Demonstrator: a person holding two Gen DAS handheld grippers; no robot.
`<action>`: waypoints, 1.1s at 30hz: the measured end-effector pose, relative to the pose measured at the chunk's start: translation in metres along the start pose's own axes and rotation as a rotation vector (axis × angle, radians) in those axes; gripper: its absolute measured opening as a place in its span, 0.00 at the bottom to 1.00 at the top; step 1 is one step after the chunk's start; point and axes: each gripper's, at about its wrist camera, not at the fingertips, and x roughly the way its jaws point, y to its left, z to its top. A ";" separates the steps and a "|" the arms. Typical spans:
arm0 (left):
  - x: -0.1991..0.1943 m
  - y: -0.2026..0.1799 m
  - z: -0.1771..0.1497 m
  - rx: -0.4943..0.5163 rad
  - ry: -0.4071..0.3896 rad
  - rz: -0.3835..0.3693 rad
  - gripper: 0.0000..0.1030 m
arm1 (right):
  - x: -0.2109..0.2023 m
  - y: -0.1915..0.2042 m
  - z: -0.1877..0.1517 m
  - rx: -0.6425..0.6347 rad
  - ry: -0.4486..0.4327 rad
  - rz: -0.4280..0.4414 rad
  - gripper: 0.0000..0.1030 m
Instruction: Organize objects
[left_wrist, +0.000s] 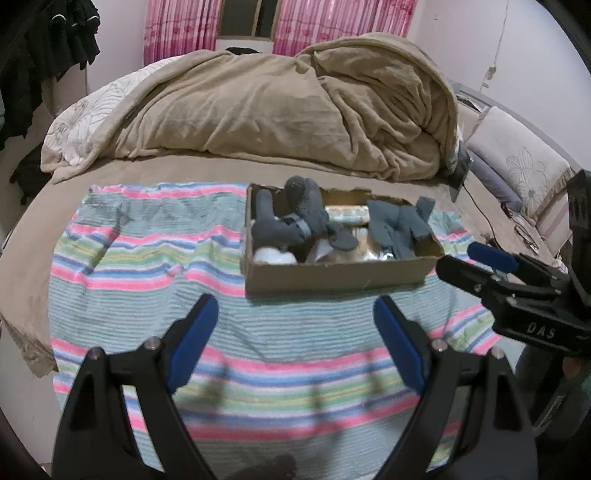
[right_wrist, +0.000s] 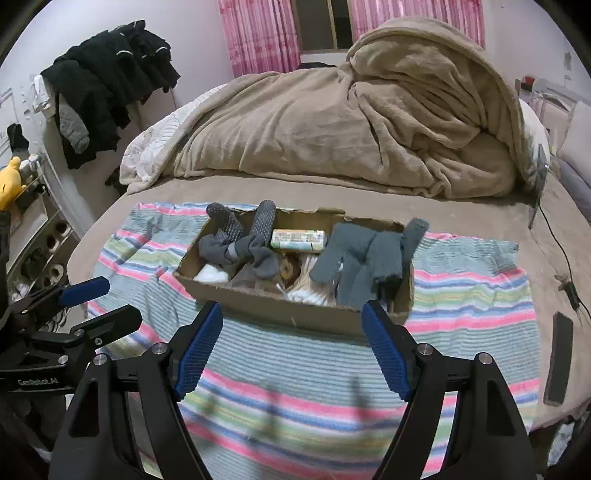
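A cardboard box sits on a striped towel on the bed. Dark grey socks lie in its left part, grey-blue socks drape over its right part, and a pale printed packet lies at the back. My left gripper is open and empty, short of the box. My right gripper is open and empty, just before the box's front wall.
A heaped tan blanket fills the far bed. A dark phone and a cable lie at the right edge. Black clothes hang at left above a shelf with a yellow plush. A pillow lies at right.
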 end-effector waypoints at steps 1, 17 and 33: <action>-0.002 -0.001 -0.002 -0.002 0.000 -0.002 0.85 | -0.002 0.000 -0.002 0.001 0.000 0.000 0.78; -0.021 -0.015 -0.034 0.011 0.001 0.008 0.92 | -0.023 0.008 -0.039 0.009 0.028 -0.010 0.78; -0.020 -0.017 -0.031 0.037 0.010 0.005 0.96 | -0.022 0.006 -0.040 0.012 0.030 -0.008 0.78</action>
